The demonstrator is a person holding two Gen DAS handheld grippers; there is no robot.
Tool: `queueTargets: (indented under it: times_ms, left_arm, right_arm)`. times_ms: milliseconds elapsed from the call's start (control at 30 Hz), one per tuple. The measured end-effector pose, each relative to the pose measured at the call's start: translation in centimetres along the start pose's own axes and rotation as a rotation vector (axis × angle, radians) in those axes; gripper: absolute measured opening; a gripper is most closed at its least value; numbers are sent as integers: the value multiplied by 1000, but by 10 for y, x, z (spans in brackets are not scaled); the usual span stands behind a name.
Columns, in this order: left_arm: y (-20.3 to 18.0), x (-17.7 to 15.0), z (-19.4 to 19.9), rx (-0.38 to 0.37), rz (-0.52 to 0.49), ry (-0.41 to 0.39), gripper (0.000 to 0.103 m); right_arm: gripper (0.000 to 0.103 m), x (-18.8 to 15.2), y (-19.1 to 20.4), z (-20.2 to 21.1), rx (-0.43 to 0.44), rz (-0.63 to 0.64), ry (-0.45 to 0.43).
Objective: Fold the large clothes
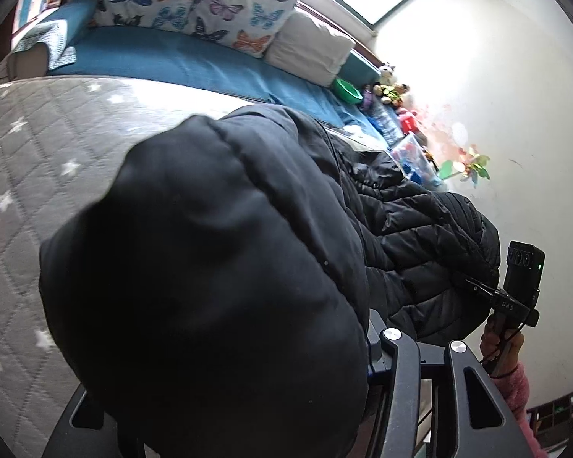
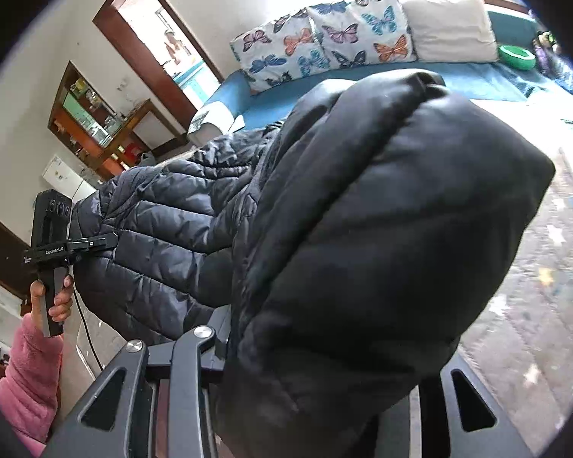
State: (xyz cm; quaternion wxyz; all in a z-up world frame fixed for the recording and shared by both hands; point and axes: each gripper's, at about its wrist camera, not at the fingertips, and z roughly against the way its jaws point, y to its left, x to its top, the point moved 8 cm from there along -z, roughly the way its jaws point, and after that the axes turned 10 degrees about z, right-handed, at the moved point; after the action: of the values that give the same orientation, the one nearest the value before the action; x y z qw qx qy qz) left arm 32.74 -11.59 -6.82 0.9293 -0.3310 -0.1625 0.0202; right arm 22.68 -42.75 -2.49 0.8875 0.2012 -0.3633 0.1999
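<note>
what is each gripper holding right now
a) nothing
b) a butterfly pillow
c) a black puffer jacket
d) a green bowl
c: the right gripper and the left gripper each clamp an edge of the black puffer jacket, which hangs between them.

1. Butterfly-print cushions line the back of a blue daybed, with a plain white cushion at one end.
2. A green bowl sits on the daybed beside a cluster of soft toys.
3. A grey quilted mat with white stars lies in front of the daybed.
4. A wooden shelf unit stands against the white wall.
</note>
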Motion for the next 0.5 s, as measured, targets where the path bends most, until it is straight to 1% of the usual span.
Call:
queueTargets:
  times_ms: [67,233,267,400,500]
  left_arm:
    - [-26,-2,-6,-11,-18,10,57]
    - [-95,-4,-35,-46,-57,35,57]
    - [-107,-4,-44,-50,-62,42,55]
    - [-157,1,-83,-62,-89,73,55]
    - [-186,10,-114,-72,-99,94,55]
  right_arm:
    - [43,0,-1,9,-21,-3,-8]
    - [42,-5,-29,40,-89,-24,-34]
    - [42,-6,-32,43,-100,-28,-37]
    - [42,-8,-55,59,-152,-50,-56]
    - [42,-9,-73,70,-188,-63,-65]
